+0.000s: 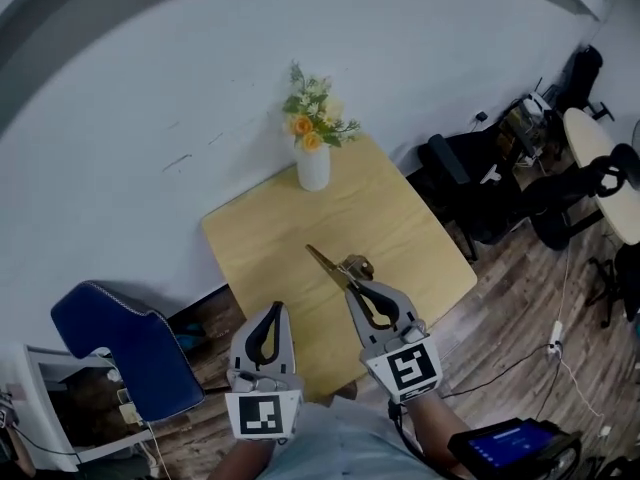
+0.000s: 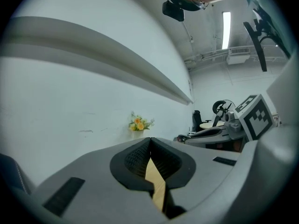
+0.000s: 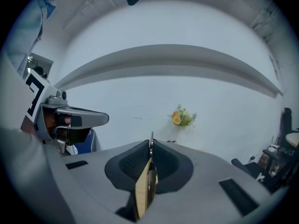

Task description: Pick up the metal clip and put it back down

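Note:
A thin gold-coloured metal clip (image 1: 333, 266) juts forward and left from my right gripper (image 1: 352, 290), which is shut on its near end over the wooden table (image 1: 410, 233). I cannot tell whether the clip touches the tabletop. In the right gripper view the clip (image 3: 151, 138) shows as a narrow metal edge pinched between the dark pads of the right gripper (image 3: 150, 149). My left gripper (image 1: 277, 309) hovers at the table's near edge, left of the clip, shut with nothing in it. In its own view the left gripper (image 2: 150, 140) has its pads together.
A white vase of yellow flowers (image 1: 313, 158) stands at the table's far corner by the wall. A blue chair (image 1: 125, 338) sits at the left, black office chairs (image 1: 480, 183) and a round table (image 1: 600, 163) at the right. A tablet (image 1: 512, 440) shows near my right arm.

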Motion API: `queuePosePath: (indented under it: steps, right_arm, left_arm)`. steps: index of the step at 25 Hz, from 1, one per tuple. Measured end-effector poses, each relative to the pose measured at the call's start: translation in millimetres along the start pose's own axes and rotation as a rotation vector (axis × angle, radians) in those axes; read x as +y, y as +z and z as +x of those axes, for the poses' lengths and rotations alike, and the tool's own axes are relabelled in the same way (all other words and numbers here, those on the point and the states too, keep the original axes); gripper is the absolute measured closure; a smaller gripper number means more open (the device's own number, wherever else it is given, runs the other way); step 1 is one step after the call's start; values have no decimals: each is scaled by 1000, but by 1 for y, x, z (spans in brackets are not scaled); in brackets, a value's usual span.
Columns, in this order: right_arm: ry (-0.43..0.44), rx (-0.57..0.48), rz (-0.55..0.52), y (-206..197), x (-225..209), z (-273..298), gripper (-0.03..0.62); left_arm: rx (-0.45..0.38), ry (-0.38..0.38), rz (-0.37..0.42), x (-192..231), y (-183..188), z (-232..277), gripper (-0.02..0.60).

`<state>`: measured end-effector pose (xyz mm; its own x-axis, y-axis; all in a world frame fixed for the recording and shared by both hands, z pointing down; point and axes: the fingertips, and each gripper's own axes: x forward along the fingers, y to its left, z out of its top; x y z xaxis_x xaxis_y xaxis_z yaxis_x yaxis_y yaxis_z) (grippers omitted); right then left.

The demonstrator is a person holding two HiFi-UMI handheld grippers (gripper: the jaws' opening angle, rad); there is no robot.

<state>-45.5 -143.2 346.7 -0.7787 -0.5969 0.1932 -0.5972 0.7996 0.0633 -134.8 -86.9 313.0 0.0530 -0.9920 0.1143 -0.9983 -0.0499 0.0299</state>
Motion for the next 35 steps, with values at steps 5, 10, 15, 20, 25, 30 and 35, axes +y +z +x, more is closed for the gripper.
queuePosePath:
  steps: [5, 10, 15, 20, 25, 30, 35]
  right_arm:
    - [-101, -10, 9, 11, -38, -27, 539]
    - [-210, 22, 37, 0, -78, -50, 539]
    - [-303, 77, 88, -28, -109, -71, 539]
    - [-363, 114, 154, -71, -127, -76, 539]
    - [-407, 154, 237, -127, -138, -70, 539]
    - [-425, 216, 341, -191, -138, -64, 539]
    - [-442, 247, 398, -239, -140, -56, 539]
  left_arm:
    - [-26, -61, 15, -27, 15, 14, 563]
    - [-6, -133, 16, -53, 11, 33, 563]
    - [54, -203, 14, -76, -7, 49, 563]
    - [119, -278, 14, -91, -35, 67, 563]
    - [207, -327, 20, -99, -74, 85, 563]
    - [316, -357, 50, -100, -117, 96, 563]
    - [407, -367, 77, -94, -157, 102, 563]
